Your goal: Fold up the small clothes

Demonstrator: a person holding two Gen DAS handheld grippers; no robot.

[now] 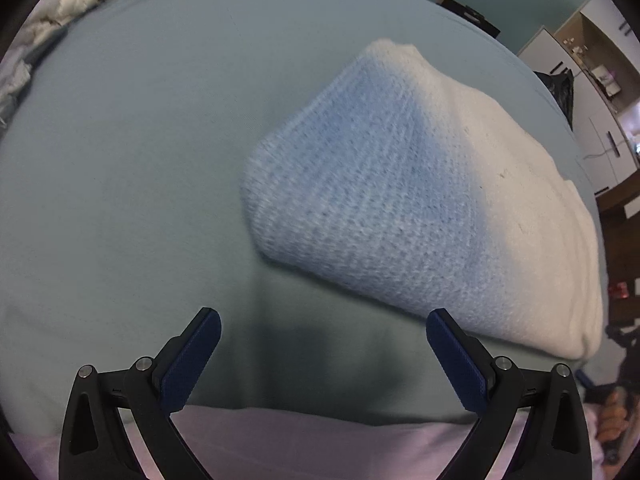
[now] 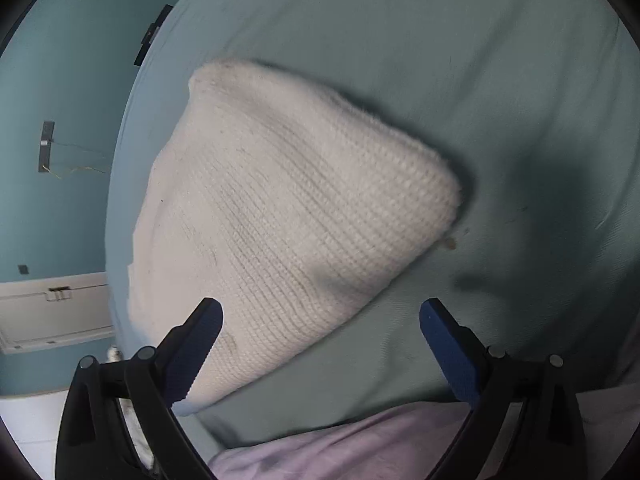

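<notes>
Nearest, both grippers, left gripper (image 1: 323, 354) and right gripper (image 2: 321, 346), hang with fingers spread wide, holding nothing. Just beyond, the white knit garment (image 2: 280, 224) lies folded into 1 compact wedge on the teal bed sheet (image 1: 120, 180). Far left, more crumpled laundry (image 1: 72, 4) looks unfolded, probably next.

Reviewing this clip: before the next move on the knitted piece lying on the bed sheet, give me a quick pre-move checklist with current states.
1. Left gripper open, nothing between its fingers: ok.
2. Right gripper open, nothing gripped: ok.
3. White knitted piece resting on the green sheet: ok.
4. Sheet around the piece free of other items: ok.
5. Fold neat, edges aligned: cannot tell.
6. Loose clothes pile lying apart from the piece: ok.
</notes>
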